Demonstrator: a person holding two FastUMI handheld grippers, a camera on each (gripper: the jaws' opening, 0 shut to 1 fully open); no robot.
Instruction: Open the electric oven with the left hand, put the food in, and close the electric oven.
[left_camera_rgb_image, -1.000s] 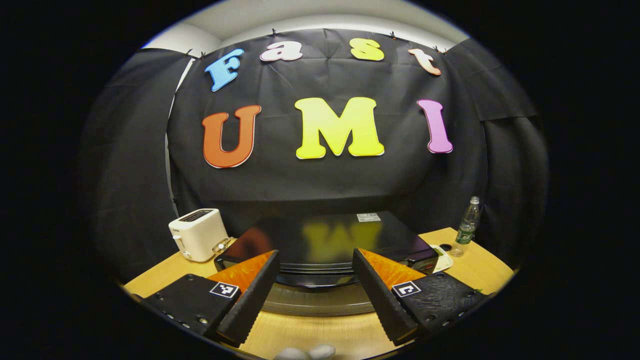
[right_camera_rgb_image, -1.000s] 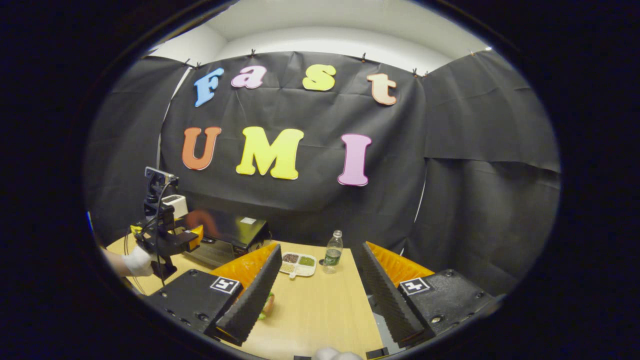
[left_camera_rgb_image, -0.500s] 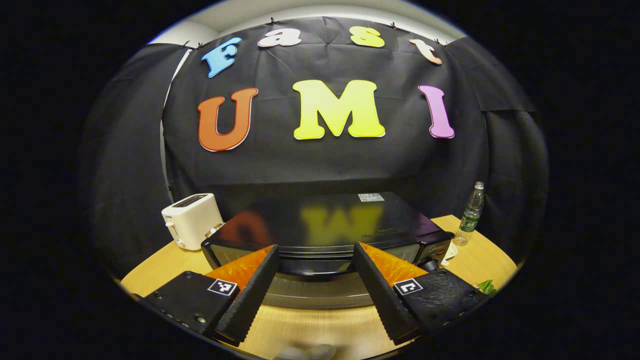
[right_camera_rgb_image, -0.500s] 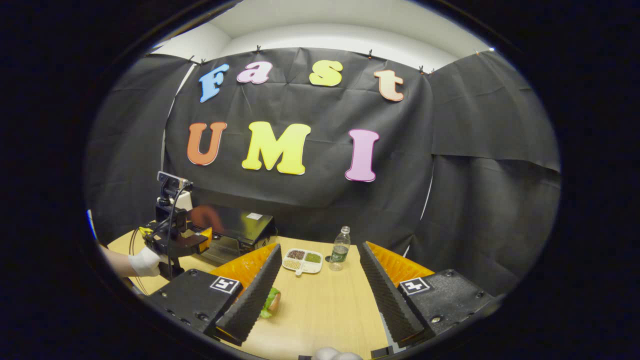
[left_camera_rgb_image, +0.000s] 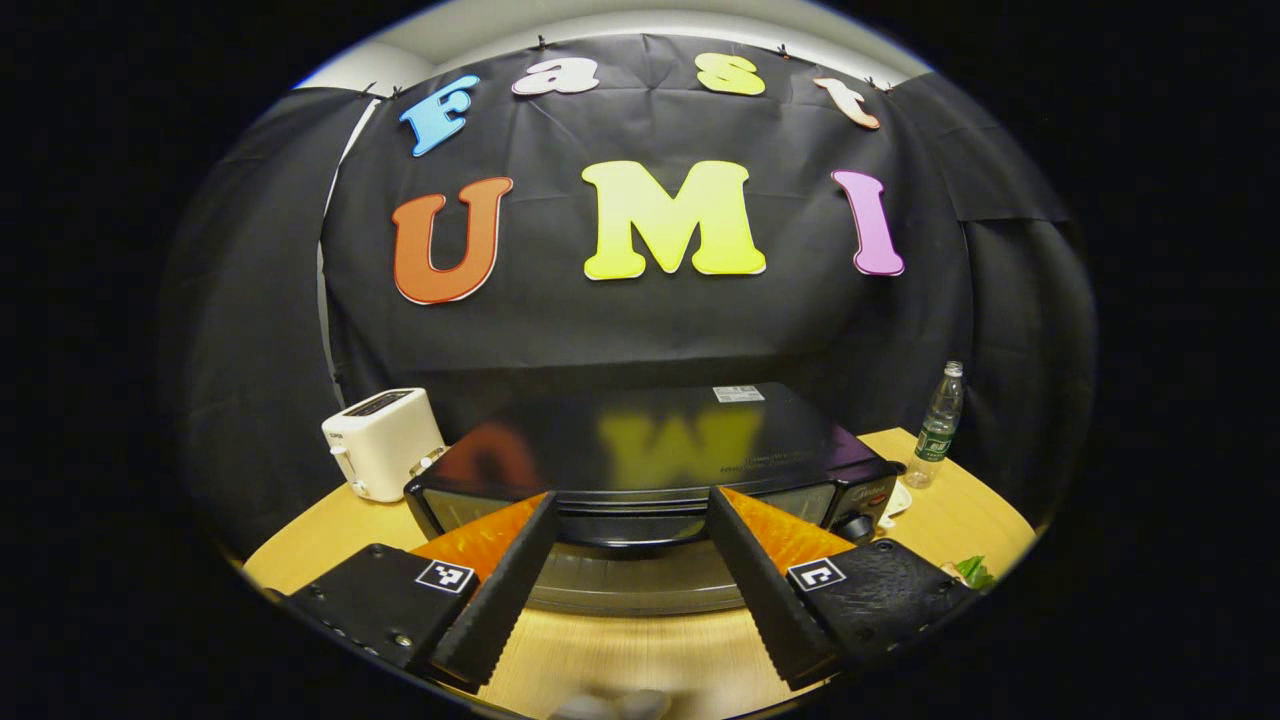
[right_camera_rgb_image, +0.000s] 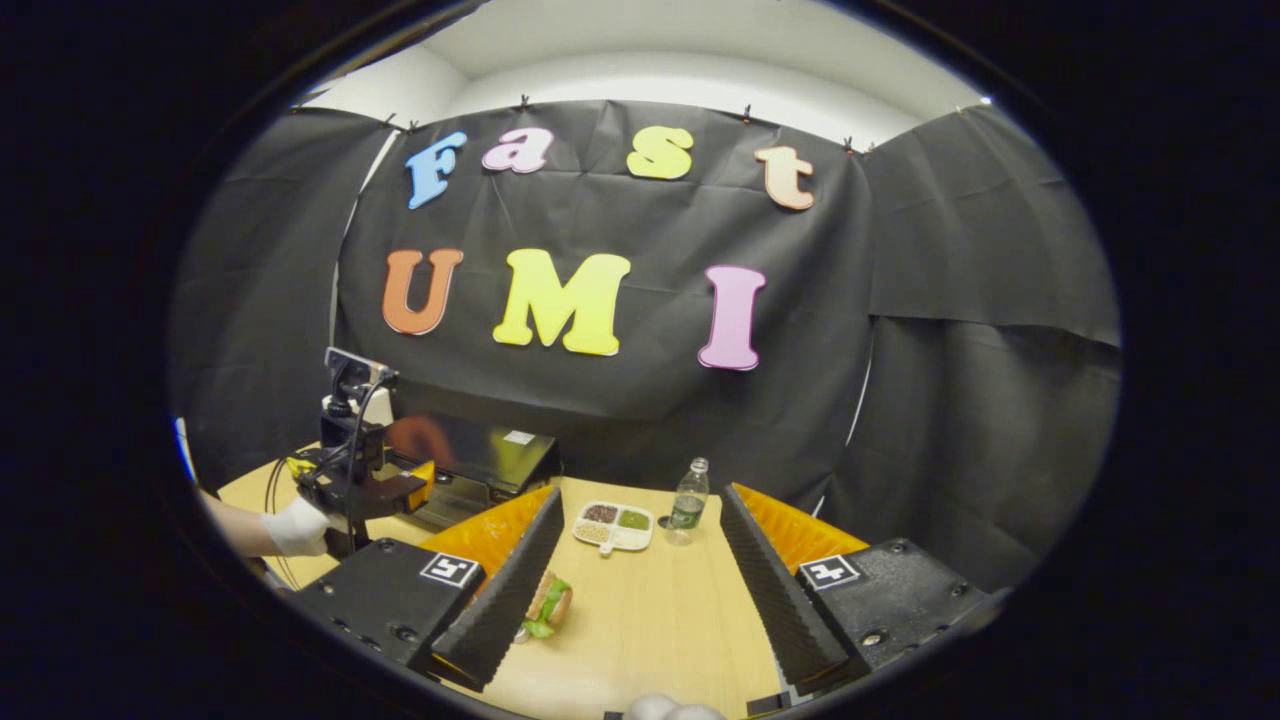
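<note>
The left gripper (left_camera_rgb_image: 630, 590) hangs in front of the electric oven (left_camera_rgb_image: 650, 470), its jaws wide open on either side of the door's top edge, probably so they can take the handle. The door looks closed. The right gripper (right_camera_rgb_image: 640, 590) waits above the table (right_camera_rgb_image: 650, 610), jaws open and empty, near the sandwich (right_camera_rgb_image: 548, 605), ready to pick it up.

In the left gripper view, the electric oven (left_camera_rgb_image: 650, 455) is sitting at frame centre on the table (left_camera_rgb_image: 640, 655), the toaster (left_camera_rgb_image: 383, 442) lying to its left and the water bottle (left_camera_rgb_image: 936, 425) to its right. In the right gripper view, the sandwich (right_camera_rgb_image: 548, 605) is lying at lower centre, below the divided dish (right_camera_rgb_image: 613, 526).
</note>
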